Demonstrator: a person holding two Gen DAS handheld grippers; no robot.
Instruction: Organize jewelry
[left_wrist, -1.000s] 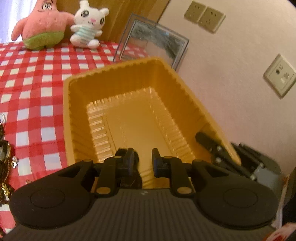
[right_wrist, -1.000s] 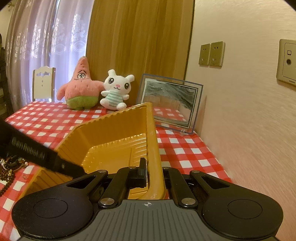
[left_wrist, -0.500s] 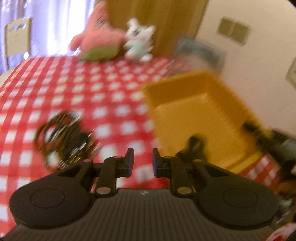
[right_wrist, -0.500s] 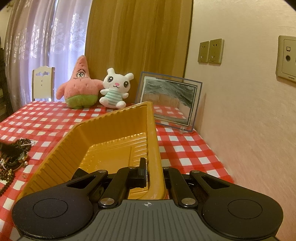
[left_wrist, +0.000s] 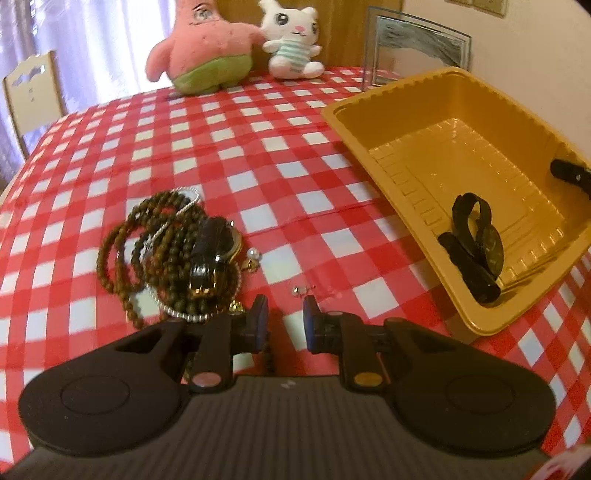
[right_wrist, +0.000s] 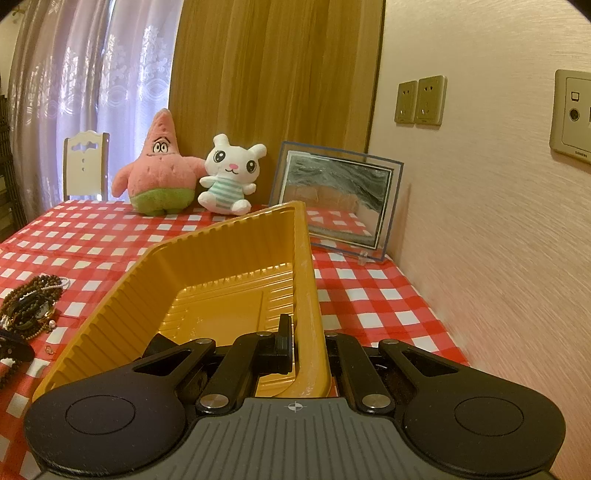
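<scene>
Left gripper (left_wrist: 282, 319) hangs slightly parted and empty over the bead-and-watch tangle (left_wrist: 173, 254) on the checked surface (left_wrist: 258, 155), right gripper (right_wrist: 308, 345) clamped on the yellow tray (right_wrist: 229, 258) rim; limp, slippery strands, so pinch the stiff watch band

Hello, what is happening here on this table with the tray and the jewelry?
A person is sorting jewelry into a yellow tray with two handheld grippers. The right gripper is shut on the tray's side wall and holds it. A black watch already lies inside. The left gripper, jaws slightly apart and empty, hovers over the checkered tablecloth near a pile of bead necklaces and small earrings, not yet moved.
</scene>
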